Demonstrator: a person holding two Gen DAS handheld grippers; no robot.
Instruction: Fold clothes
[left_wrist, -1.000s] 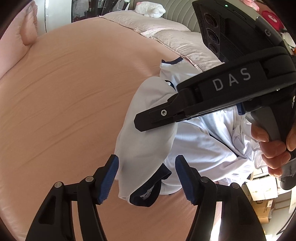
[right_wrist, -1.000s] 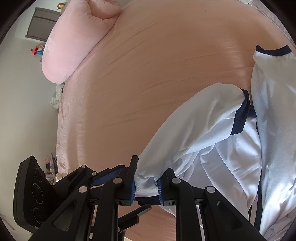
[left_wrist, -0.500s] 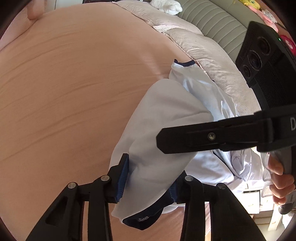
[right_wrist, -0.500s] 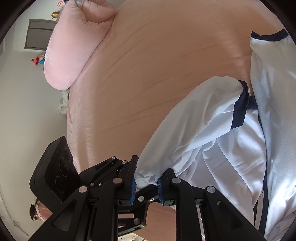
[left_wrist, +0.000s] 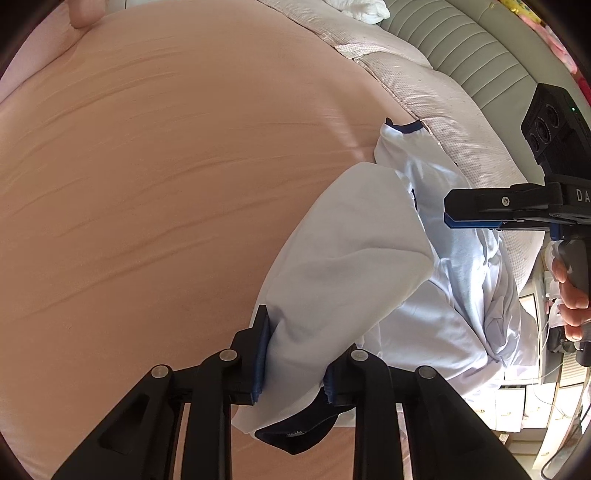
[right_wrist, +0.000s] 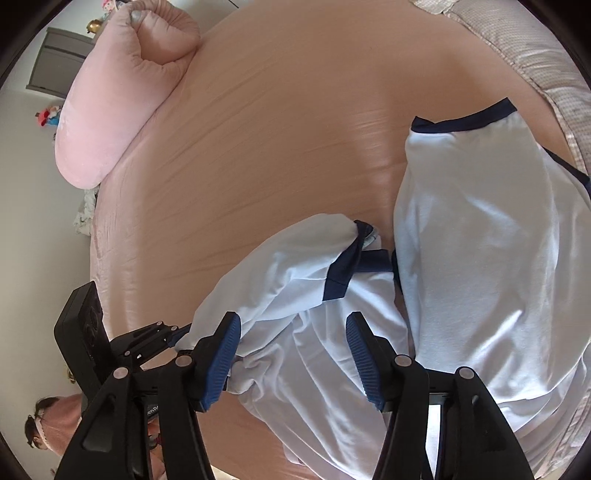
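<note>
A: Far left, right wrist view?

B: Pink pillow (right_wrist: 122, 99) on the edge of the peach bedsheet (right_wrist: 266, 122). Below it, left gripper (right_wrist: 177, 338) reaching in from the side, clenched on the near fold of the white garment (right_wrist: 480, 266).

A: Same gripper from its own camera?

B: Left gripper (left_wrist: 295, 354) with blue pads (left_wrist: 260, 354) pressed into a bunched white sleeve with a navy cuff (left_wrist: 295, 435) hanging just under the jaws. Closing further, cloth squeezed between.

A: Middle of the bed?

B: White garment (left_wrist: 351, 266) with navy trim, lying crumpled on the sheet toward the right side, near the quilted blanket (left_wrist: 424, 85). One sleeve folded over the body.

A: Further right?

B: Right gripper (right_wrist: 295, 358) hovering above the cloth, jaws spreading, ribbed blue fingertips (right_wrist: 360, 354) apart and nothing pinched. From the left wrist view, right gripper (left_wrist: 448, 212) seen edge-on over the garment, clear of it, held by a hand (left_wrist: 572, 295). Possibly a light brush of the left pad against the fabric; hard to tell through the fisheye.
</note>
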